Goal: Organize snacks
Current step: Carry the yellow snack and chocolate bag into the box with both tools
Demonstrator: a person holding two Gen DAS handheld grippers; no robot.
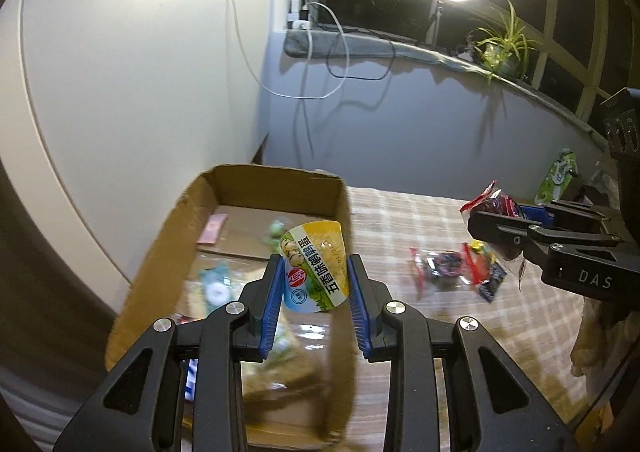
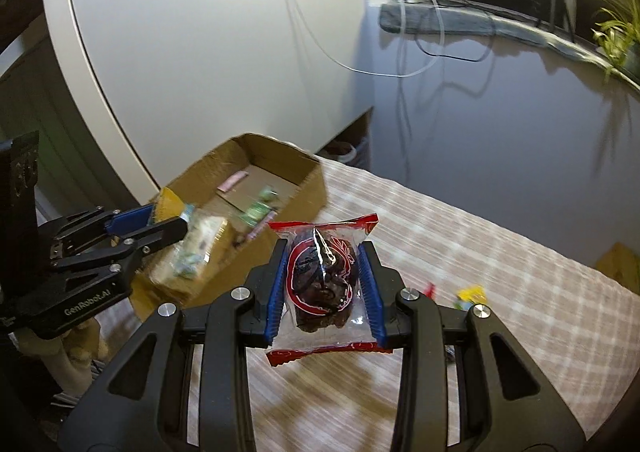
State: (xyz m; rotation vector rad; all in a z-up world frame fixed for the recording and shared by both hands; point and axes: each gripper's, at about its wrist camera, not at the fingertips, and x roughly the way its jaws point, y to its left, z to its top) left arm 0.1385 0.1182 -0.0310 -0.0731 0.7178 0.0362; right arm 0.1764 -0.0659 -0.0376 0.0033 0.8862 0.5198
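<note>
Left gripper (image 1: 314, 272) is clamped on a yellow-green snack pack (image 1: 314, 266), blue pads pressed to both its sides, held above the cardboard box (image 1: 160, 248) near its right wall. Right gripper (image 2: 322, 284) is closed on a red-trimmed clear packet (image 2: 324, 284) of something dark, likely dried fruit, held over the checked tablecloth (image 2: 480, 252), box at about 10 o'clock from it

To do this step well: left should carry the pack a bit further toward 11 o'clock so it clears the right wall, then let go low over the box floor, not from height. Right should wait until left backs out, then bring its packet over the same wall; both tools in the box at once risks a clash

Left wrist view shows loose snacks (image 1: 456, 266) on the cloth at 3 o'clock, and a green carton (image 1: 558, 176) farther back; the right view only catches blurry scraps of these. Right wrist view shows the left gripper (image 2: 160, 228) from the side and the box (image 2: 308, 180) interior with a pink slip (image 2: 232, 182) and green wrappers (image 2: 260, 204); motion blur makes the contents hard to name
</note>
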